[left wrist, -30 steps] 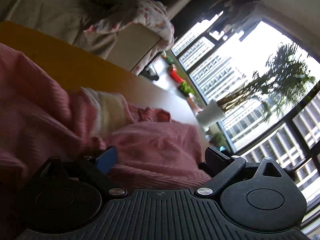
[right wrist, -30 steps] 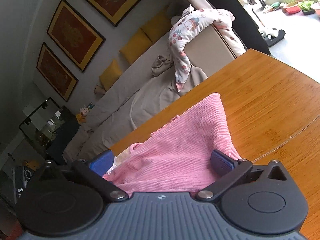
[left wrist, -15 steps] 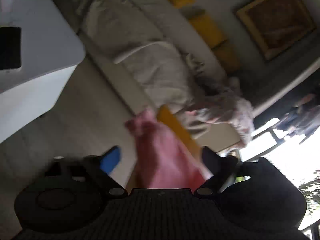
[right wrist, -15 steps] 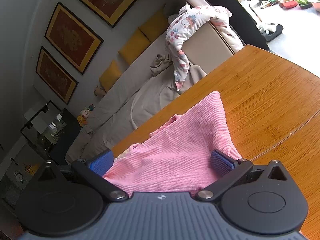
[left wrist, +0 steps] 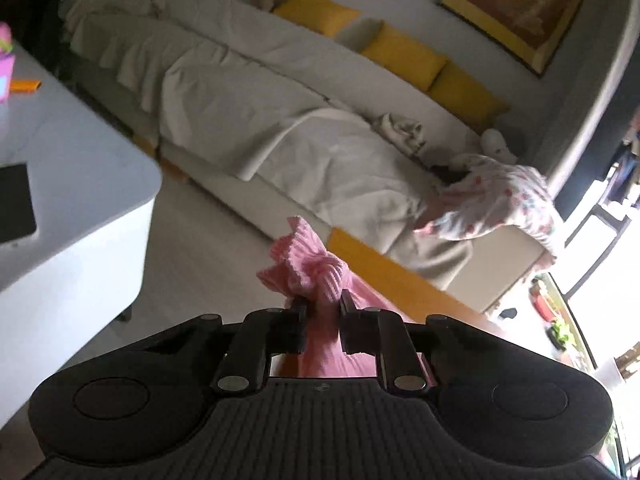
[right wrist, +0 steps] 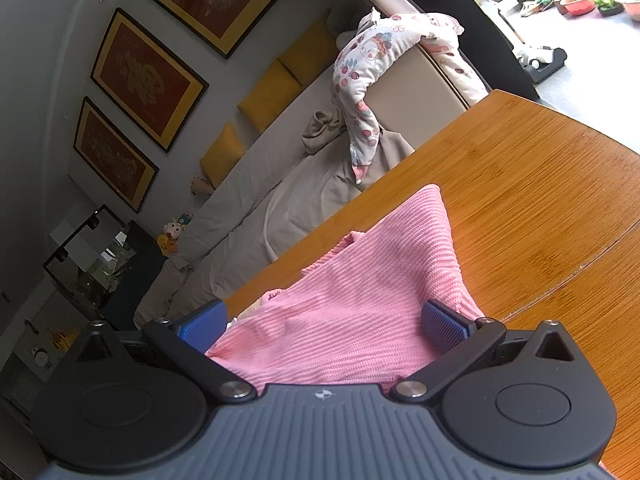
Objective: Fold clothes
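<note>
Pink knit garment (left wrist: 316,276) bunched between the just-closed left hand-held gripper (left wrist: 322,304) — right hand-held gripper (right wrist: 324,320) spread wide over it.

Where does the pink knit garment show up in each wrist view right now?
Left wrist: pink knit garment at lower centre, bunched and pinched by the left gripper.
Right wrist: it fills the lower centre, lying on the wooden table between the open fingers of the right gripper.
Shared landmark: the printed cloth draped over the sofa end.
</note>
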`<state>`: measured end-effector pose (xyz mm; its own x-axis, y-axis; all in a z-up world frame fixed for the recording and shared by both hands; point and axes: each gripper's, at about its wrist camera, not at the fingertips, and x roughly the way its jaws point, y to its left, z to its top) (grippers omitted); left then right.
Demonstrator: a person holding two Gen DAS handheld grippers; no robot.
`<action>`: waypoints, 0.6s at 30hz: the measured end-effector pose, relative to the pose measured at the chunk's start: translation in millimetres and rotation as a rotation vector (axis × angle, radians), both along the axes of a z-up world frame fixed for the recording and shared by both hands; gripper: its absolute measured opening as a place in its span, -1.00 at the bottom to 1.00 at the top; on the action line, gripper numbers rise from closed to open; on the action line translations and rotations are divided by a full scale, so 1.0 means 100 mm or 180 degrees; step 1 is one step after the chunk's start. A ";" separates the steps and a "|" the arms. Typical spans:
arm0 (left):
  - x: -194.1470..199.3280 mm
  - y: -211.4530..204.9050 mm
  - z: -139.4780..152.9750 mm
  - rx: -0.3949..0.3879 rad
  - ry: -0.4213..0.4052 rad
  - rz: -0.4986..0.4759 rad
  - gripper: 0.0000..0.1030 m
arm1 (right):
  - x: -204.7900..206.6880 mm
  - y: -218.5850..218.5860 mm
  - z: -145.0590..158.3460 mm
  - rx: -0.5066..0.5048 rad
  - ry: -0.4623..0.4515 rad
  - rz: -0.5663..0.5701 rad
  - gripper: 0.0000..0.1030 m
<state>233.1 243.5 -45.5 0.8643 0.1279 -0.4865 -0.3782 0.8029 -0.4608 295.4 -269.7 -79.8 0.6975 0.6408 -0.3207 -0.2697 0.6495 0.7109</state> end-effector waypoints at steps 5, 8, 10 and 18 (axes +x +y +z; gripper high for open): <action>-0.29 -0.39 0.73 0.0093 -0.0425 -0.0416 -0.74 | -0.01 -0.01 0.01 0.0041 0.0001 -0.0013 1.00; -0.42 -0.84 1.20 0.0264 -0.0682 -0.0766 -0.74 | -0.02 -0.03 0.02 0.0049 -0.0010 -0.0063 1.00; -0.44 -1.20 1.44 0.0350 -0.0809 -0.1028 -0.74 | -0.07 -0.04 0.05 0.0022 -0.0095 -0.0160 1.00; 0.06 -2.61 1.35 0.0061 -0.0594 -0.2073 -0.34 | -0.26 -0.27 0.14 0.0052 -0.0415 -0.0962 1.00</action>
<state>239.0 -17.1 89.8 0.8372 -0.4401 -0.3246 0.2699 0.8487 -0.4547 269.6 -297.0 -65.8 0.8914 0.4028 -0.2075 -0.1560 0.7028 0.6940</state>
